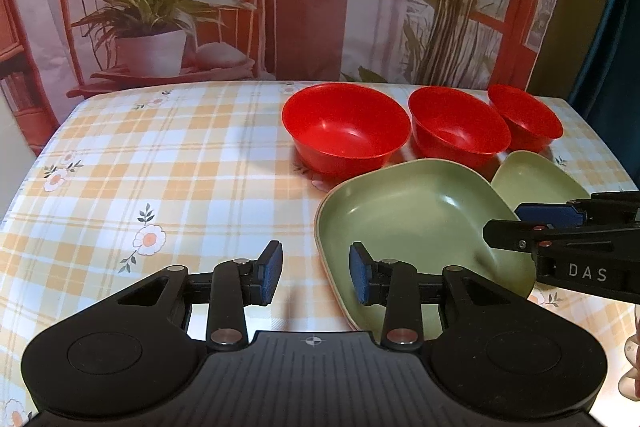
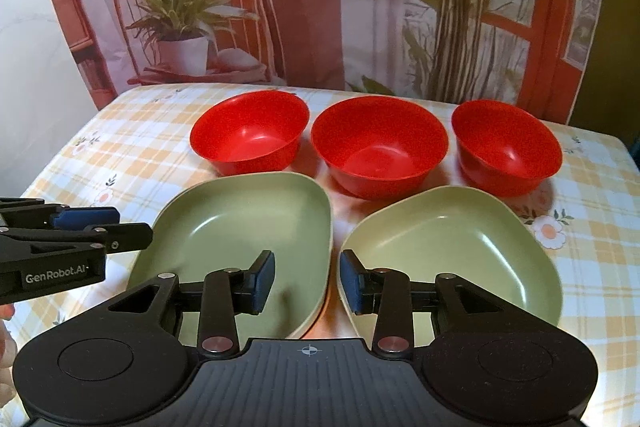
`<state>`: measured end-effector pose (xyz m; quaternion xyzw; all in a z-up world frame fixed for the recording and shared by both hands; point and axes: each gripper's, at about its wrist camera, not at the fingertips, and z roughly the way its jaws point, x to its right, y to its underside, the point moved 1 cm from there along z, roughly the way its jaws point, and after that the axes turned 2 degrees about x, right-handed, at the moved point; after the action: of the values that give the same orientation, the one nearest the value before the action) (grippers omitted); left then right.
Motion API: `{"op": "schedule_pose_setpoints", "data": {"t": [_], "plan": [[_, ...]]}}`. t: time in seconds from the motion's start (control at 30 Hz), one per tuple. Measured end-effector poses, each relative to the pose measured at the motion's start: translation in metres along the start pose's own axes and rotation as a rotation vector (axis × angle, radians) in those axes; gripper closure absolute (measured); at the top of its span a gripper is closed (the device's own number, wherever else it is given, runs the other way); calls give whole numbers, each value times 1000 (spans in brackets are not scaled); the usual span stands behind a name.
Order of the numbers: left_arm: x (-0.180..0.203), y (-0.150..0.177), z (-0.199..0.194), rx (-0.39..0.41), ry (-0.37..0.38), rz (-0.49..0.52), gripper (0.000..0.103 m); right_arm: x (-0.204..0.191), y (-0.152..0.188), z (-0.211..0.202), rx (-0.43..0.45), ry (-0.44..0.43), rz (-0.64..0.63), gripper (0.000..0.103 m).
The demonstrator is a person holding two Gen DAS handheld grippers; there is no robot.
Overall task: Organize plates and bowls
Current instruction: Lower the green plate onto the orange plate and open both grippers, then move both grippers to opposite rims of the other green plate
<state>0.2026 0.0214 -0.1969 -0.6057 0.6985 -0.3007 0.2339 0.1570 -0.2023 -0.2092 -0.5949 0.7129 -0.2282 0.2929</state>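
Note:
Three red bowls stand in a row at the back of the table: left [image 2: 250, 137], middle [image 2: 378, 145], right [image 2: 506, 147]. Two green plates lie in front of them, left [image 2: 240, 227] and right [image 2: 460, 247]. In the left wrist view the left plate [image 1: 412, 219] and the nearest bowl [image 1: 346, 125] show too. My left gripper [image 1: 316, 273] is open and empty, its right finger over the left plate's near rim. My right gripper [image 2: 307, 281] is open and empty, above the gap between the two plates.
The table wears a yellow checked cloth with flowers [image 1: 140, 167]. A printed backdrop of a chair and plants [image 2: 192, 19] hangs behind the table. The left half of the cloth holds nothing but its pattern.

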Motion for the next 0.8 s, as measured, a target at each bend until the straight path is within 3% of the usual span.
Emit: {"op": "schedule_pose_setpoints", "data": {"t": [0.8], "plan": [[26,-2,-24,30,5,38,64,31,14,-30,37,49,31,68]]}}
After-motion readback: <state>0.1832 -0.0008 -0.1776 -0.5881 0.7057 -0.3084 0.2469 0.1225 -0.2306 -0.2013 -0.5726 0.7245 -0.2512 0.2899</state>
